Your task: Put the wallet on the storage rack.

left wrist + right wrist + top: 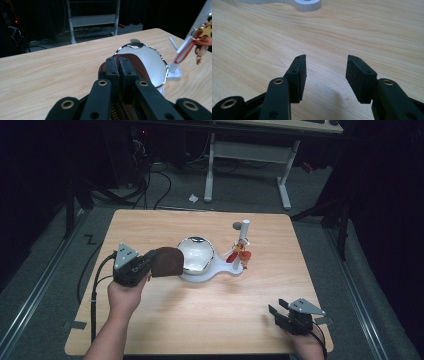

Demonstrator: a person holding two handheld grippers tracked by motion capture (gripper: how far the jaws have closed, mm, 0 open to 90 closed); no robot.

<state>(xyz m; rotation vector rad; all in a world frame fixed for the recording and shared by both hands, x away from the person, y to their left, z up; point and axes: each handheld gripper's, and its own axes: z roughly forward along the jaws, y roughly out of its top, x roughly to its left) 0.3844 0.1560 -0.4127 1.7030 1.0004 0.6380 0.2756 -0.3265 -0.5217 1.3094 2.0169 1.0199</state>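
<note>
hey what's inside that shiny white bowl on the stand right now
The bowl looks empty: its visible white interior holds nothing. The brown pouch, clamped in the left gripper, hangs at its near-left rim and hides a sliver of the inside there.

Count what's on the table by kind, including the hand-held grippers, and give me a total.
Hand-held grippers: 2, left hand-held gripper, right hand-held gripper
Brown pouch: 1
White stand with bowl and post: 1
Keychain charm: 1
Small grey disc: 1
Total: 6
</note>
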